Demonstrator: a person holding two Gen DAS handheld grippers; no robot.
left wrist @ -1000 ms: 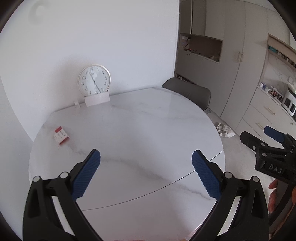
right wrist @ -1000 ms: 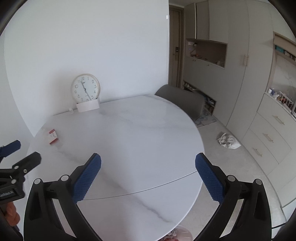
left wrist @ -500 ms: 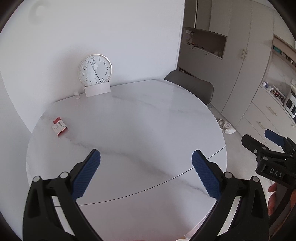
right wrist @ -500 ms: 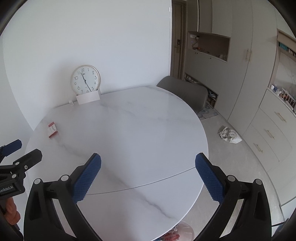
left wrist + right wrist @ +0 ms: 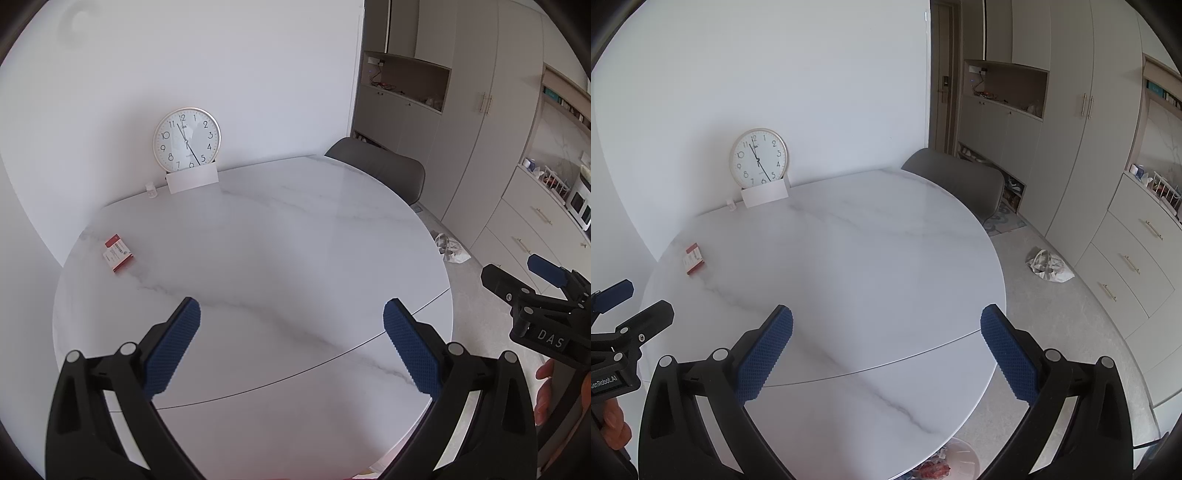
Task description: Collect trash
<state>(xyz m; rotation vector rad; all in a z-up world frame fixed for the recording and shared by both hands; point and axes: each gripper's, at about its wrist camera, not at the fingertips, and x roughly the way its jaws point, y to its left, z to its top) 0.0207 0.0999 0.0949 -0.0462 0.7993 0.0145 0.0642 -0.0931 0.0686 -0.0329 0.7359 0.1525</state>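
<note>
A small red and white box (image 5: 118, 253) (image 5: 693, 259) lies flat near the left edge of the round white marble table (image 5: 258, 251) (image 5: 857, 258). My left gripper (image 5: 291, 347) hovers open above the table's near side, nothing between its blue pads. My right gripper (image 5: 886, 350) is open too, held over the near right part of the table. Each gripper shows at the edge of the other's view. A crumpled white bag (image 5: 452, 251) (image 5: 1049, 266) lies on the floor to the right. A bin with red scraps (image 5: 945, 463) peeks out below the table's near edge.
A round wall clock (image 5: 186, 139) (image 5: 759, 158) stands behind a white card at the table's back, with a tiny bottle (image 5: 150, 190) beside it. A grey chair (image 5: 380, 173) (image 5: 956, 184) sits at the far right. Cabinets and drawers (image 5: 1126, 258) line the right wall.
Both views have risen and pulled back slightly; the table sits lower and more of the floor and the bin show. Both grippers stay open.
</note>
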